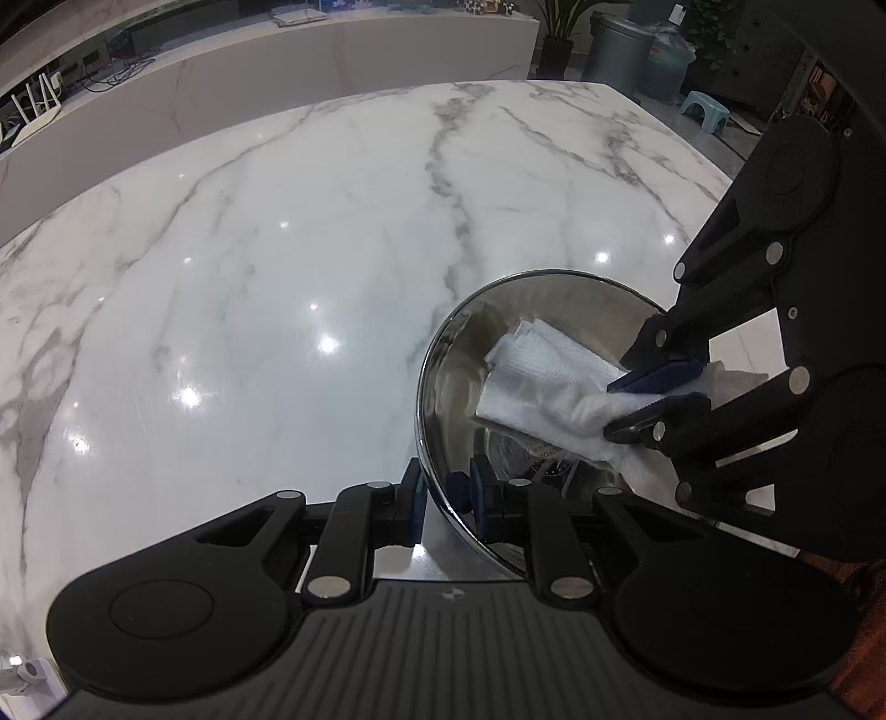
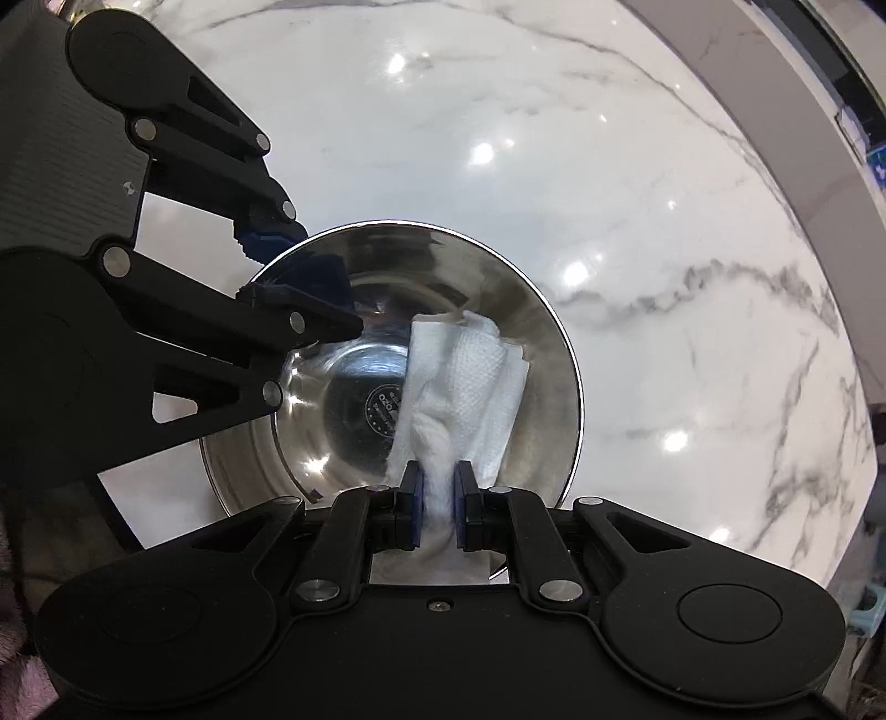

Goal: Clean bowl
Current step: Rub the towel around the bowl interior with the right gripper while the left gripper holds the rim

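A shiny steel bowl [image 1: 459, 382] stands on the white marble counter [image 1: 277, 277]. My left gripper [image 1: 449, 498] is shut on the bowl's near rim, one finger outside and one inside. It also shows in the right wrist view [image 2: 288, 266], clamped on the bowl's [image 2: 310, 399] left rim. My right gripper [image 2: 438, 498] is shut on a folded white paper towel [image 2: 470, 382] that lies against the bowl's inner right wall. In the left wrist view the right gripper [image 1: 656, 396] reaches in from the right with the towel [image 1: 548, 387] in it.
The marble counter [image 2: 637, 221] stretches far and wide around the bowl. A raised white ledge [image 1: 277, 72] runs along its far side. A grey bin [image 1: 617, 47], a water jug and a small stool stand on the floor beyond the far right corner.
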A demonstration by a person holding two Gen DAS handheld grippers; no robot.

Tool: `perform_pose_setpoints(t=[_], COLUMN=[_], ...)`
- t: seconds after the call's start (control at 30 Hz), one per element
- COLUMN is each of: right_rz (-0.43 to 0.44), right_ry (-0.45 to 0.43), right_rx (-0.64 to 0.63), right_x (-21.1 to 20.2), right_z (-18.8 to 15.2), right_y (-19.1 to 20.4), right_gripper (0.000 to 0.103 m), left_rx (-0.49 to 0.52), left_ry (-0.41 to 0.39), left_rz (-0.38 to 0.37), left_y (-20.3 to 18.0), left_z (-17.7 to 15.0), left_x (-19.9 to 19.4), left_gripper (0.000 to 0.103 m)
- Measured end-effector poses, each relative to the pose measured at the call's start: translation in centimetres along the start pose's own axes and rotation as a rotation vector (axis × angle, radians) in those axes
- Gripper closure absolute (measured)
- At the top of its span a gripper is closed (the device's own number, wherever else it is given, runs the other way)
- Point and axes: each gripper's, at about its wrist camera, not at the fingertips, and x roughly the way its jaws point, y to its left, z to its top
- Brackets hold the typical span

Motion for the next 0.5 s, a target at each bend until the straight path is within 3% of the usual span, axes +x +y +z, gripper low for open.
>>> perform_pose_setpoints(t=[0.17,0.27,0.33,0.5], right_rz=[0.043,0.084,0.107,0.137], right_ry=[-0.017,-0.03,-0.036,-0.032], right_rx=[0.055,0.104,0.139,0.177], right_x=[0.6,0.5,0.7,-1.4], right_z=[1.0,0.4,1.8,0.5], right_y=[-0.8,-2.5,-2.5,-0.8], right_gripper=[0.094,0.094,0.094,0.094], left_rx=[-0.007,0.011,0.031,0.026], left_ry=[0.04,0.051,0.057,0.04], left_rz=[-0.035,-0.054,-0.058,-0.047], left_y=[0.3,0.0,-0.2,0.1], left_z=[-0.5,-0.7,-0.8,-0.7], left_x=[-0.1,-0.2,-0.3,-0.3], left_gripper=[0.079,0.079,0.079,0.086])
